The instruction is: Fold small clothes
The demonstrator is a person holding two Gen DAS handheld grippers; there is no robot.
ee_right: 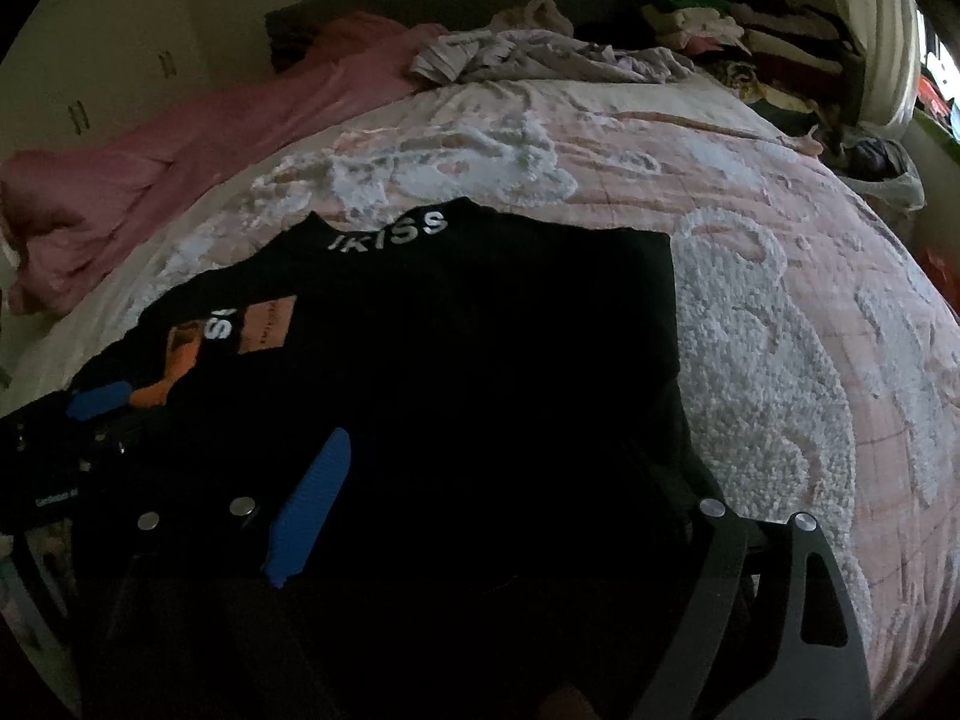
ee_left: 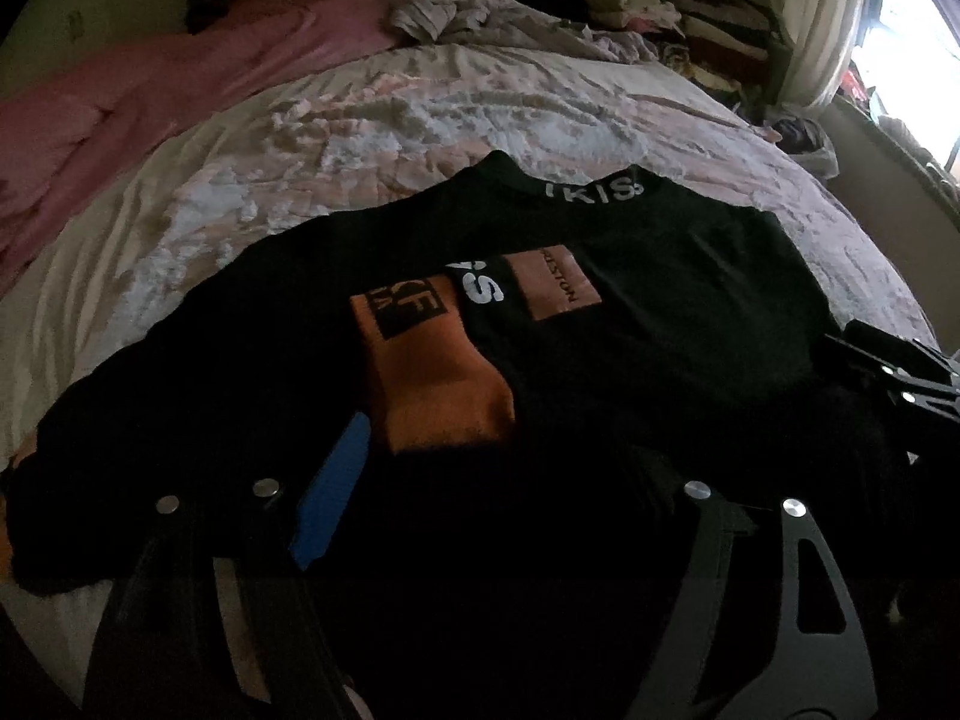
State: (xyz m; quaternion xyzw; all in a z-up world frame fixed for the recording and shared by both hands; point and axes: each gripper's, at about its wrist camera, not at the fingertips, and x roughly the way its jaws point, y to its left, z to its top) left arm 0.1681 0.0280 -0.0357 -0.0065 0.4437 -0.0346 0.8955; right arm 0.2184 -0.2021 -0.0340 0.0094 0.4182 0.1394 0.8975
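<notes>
A black top [ee_left: 630,312] with orange patches and white letters on its collar lies spread flat on the bed, collar pointing away from me. My left gripper [ee_left: 510,480] hovers over its near hem with its jaws wide apart. The face of its blue pad [ee_left: 330,498] is bare, and the other finger is lost against the dark cloth. My right gripper [ee_right: 510,498] stands open over the right half of the top [ee_right: 480,330], and its blue pad [ee_right: 312,504] is also uncovered. The left gripper's blue pad [ee_right: 99,401] shows at the left edge of the right wrist view.
The bed carries a pink and white tufted bedspread [ee_right: 780,330]. A pink blanket [ee_left: 150,96] lies along the left side, and a crumpled pale garment [ee_right: 540,54] lies at the head. Stacked clothes [ee_right: 750,30] stand at the back right, near a curtain [ee_left: 822,18] and a window.
</notes>
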